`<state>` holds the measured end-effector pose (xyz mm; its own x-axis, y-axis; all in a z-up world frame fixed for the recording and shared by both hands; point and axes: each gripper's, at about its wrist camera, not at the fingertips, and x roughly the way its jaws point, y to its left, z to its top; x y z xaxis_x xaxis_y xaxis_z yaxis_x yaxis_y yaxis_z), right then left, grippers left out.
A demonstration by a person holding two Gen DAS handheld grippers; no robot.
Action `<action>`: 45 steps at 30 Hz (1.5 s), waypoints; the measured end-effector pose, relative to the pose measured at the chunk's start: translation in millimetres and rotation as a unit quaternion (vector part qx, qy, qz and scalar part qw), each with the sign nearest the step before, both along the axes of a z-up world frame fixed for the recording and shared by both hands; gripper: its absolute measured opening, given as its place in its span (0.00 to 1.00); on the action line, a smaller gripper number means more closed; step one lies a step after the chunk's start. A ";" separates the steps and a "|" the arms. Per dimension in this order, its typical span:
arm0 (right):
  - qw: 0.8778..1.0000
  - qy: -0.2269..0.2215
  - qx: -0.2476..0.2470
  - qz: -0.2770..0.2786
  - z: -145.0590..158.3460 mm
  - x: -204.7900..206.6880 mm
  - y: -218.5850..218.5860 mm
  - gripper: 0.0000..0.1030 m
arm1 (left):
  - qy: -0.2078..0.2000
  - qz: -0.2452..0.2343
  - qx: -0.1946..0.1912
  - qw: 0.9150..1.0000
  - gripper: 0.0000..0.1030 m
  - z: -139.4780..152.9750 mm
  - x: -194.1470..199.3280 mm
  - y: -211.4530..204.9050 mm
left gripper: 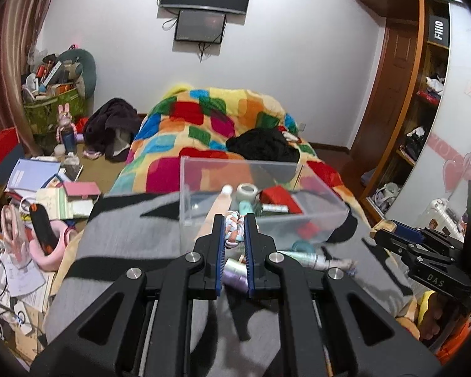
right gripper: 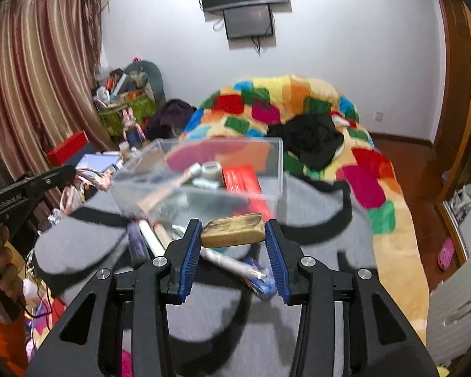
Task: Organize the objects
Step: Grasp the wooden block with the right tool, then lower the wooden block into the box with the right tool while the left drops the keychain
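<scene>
Lying across the frame, a bed (left gripper: 376,276) under a grey-and-black cover, with a patchwork blanket (left gripper: 204,125) in many colours heaped at its far end and a black garment (left gripper: 263,146) bunched on top of that. Sitting on the grey cover, a clear plastic box (left gripper: 204,194), open at the top and already holding a red box (left gripper: 281,201), a roll of tape (left gripper: 247,192), a pale tube and other small bits hard to make out. Resting just in front of the box, loose on the cover, a lilac tube (left gripper: 235,271), a white tube (right gripper: 226,260) and a blue wrapper (right gripper: 260,279).

Hovering just short of the box's near wall, the left gripper (left gripper: 235,232), fingers (left gripper: 218,245) drawn close together and pinching a braided rope (left gripper: 234,231) in pink, blue and white. Showing in the right camera too, at the left edge, with the rope dangling from its tip.

Hanging to the right of it, the right gripper (right gripper: 234,235), fingers (right gripper: 274,251) standing moderately apart and clamping a tan eraser (right gripper: 232,230) lengthwise by its two ends, lifted clear of the cover and near the box's front edge. Blurring slightly, the box and tubes in the right view.
</scene>
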<state>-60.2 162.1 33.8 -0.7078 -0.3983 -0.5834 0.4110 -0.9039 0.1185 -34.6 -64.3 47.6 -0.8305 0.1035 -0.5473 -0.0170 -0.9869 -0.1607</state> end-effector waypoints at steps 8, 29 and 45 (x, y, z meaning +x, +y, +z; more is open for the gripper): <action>1.000 0.019 -0.008 0.015 12.0 -20.1 -18.9 0.37 | 0.009 -0.005 0.005 1.000 0.10 6.9 -26.3 5.3; 0.997 -0.060 0.039 0.008 -29.4 -107.2 -49.5 0.37 | -0.093 -0.007 -0.013 0.996 0.10 -54.6 -101.4 16.7; 0.998 -0.042 0.039 0.031 -18.2 -92.2 -49.0 0.49 | -0.058 -0.010 -0.040 0.997 0.52 -32.8 -83.6 30.4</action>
<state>-152.4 113.0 15.7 -0.6300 -0.3905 -0.6713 0.4579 -0.8849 0.0850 -118.2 -33.8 14.8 -0.7590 0.0703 -0.6473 -0.0219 -0.9963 -0.0825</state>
